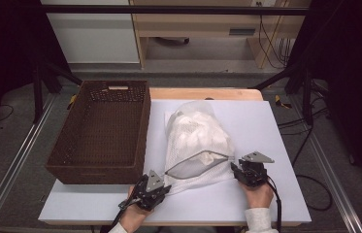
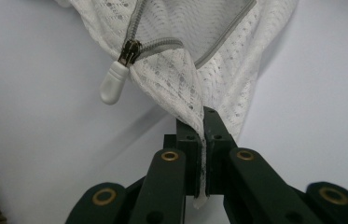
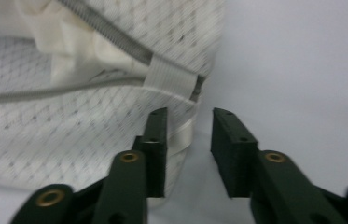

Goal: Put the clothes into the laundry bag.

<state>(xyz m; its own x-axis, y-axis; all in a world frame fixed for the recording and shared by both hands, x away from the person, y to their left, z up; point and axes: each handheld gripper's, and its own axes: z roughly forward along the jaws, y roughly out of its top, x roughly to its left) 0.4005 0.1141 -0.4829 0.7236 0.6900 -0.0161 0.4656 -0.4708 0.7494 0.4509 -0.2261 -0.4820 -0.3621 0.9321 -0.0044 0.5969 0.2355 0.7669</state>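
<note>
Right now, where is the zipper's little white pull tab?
In the left gripper view, the white pull tab hangs upper left from the mesh bag, just above the left claw pinching the bag's edge.

Both grippers are looking black and chunky – the left gripper (image 1: 165, 184) and the right gripper (image 1: 239, 167) are each wearing a grey three-cornered plate on top. Brass-coloured rivets are shining on the arms. A black cable (image 1: 276, 204) is trailing past a white sleeve (image 1: 259, 219).

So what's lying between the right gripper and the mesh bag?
Nothing: in the right gripper view, the right gripper stands open beside the mesh bag, with bare white table in the gap.
</note>
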